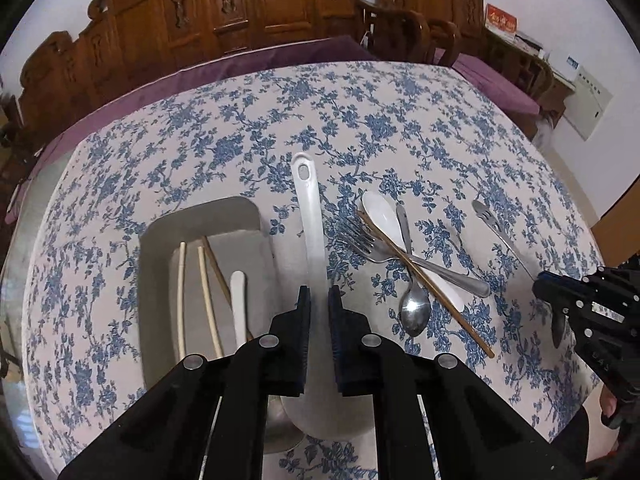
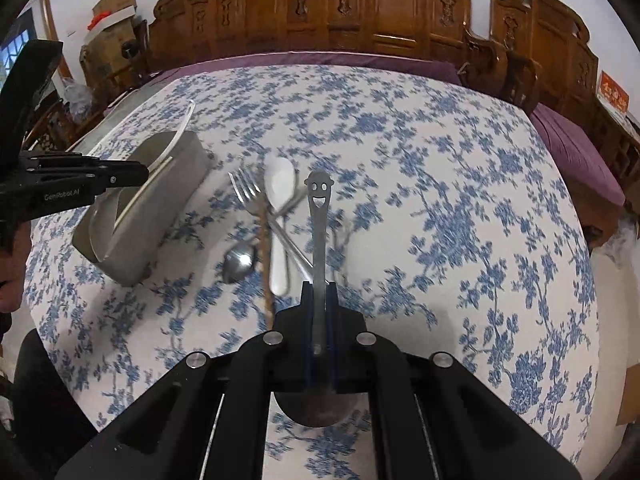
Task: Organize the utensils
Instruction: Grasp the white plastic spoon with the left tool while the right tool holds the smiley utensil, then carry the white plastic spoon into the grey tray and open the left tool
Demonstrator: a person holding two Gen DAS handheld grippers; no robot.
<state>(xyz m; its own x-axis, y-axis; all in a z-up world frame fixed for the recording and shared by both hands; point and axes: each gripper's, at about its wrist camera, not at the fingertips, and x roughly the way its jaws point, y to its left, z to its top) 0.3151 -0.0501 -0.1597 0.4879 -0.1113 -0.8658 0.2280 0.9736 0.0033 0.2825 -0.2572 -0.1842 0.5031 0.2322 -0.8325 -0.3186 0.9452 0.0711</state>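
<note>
Glossy metal spoon [image 1: 415,311], matt grey plastic tray [image 1: 160,264], printed cloth tablecloth [image 1: 400,128], carved wooden screen [image 1: 240,4].

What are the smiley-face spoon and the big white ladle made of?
Smiley spoon: looks like polished steel, grey and shiny with cut-out eyes and mouth. Ladle: probably matte white plastic, with a dull even surface and a moulded hanging hole; could also be melamine.

A bench [image 1: 400,128] under blue-flowered cloth carries a grey tray [image 1: 160,240]. Just right of the tray lie a fork [image 1: 362,242], white spoon [image 1: 382,216], steel spoon [image 1: 414,312] and chopstick [image 1: 448,300], crossed.
</note>
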